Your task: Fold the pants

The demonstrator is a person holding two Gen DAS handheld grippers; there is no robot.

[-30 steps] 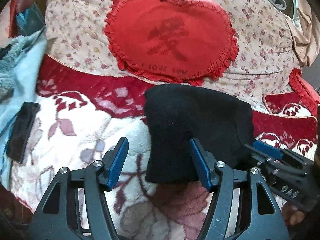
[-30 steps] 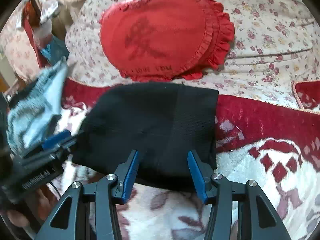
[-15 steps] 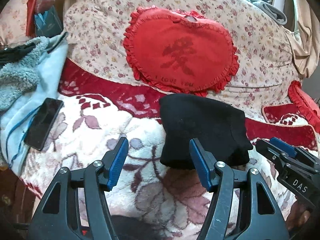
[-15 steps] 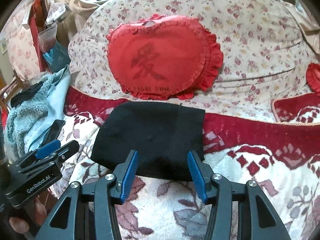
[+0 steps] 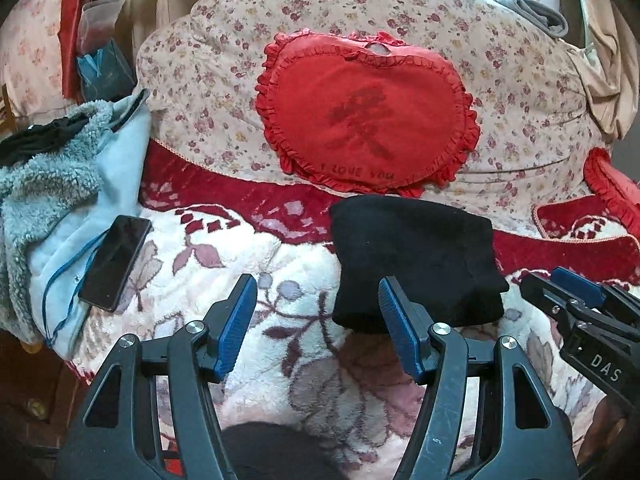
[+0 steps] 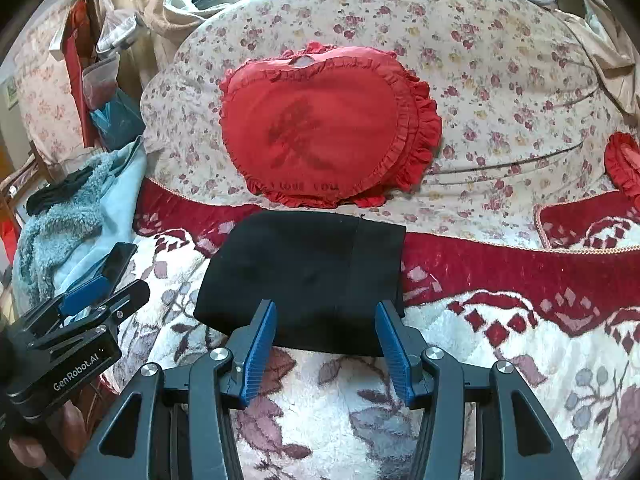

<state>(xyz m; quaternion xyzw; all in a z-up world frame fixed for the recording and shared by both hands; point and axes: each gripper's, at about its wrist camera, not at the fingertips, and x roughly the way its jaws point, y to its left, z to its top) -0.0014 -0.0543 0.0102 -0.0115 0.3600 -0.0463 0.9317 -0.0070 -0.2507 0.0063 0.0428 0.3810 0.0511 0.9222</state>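
Note:
The black pants [image 5: 416,256] lie folded into a compact rectangle on the white and red floral blanket [image 5: 224,264], just in front of the red heart cushion [image 5: 368,120]. They also show in the right wrist view [image 6: 308,276]. My left gripper [image 5: 316,320] is open and empty, held back from the pants' near left corner. My right gripper [image 6: 326,340] is open and empty, just short of the pants' near edge. Each gripper shows at the edge of the other's view: the right one [image 5: 576,300], the left one [image 6: 88,304].
A black phone [image 5: 114,262] lies on a light blue fleece garment [image 5: 60,184] at the left edge of the bed. A floral quilt [image 5: 520,92] is piled behind the cushion. A second red cushion [image 5: 612,188] sits at the far right.
Both grippers have drawn back and up from the folded pants, which now look smaller and farther off. The pants have stayed in place.

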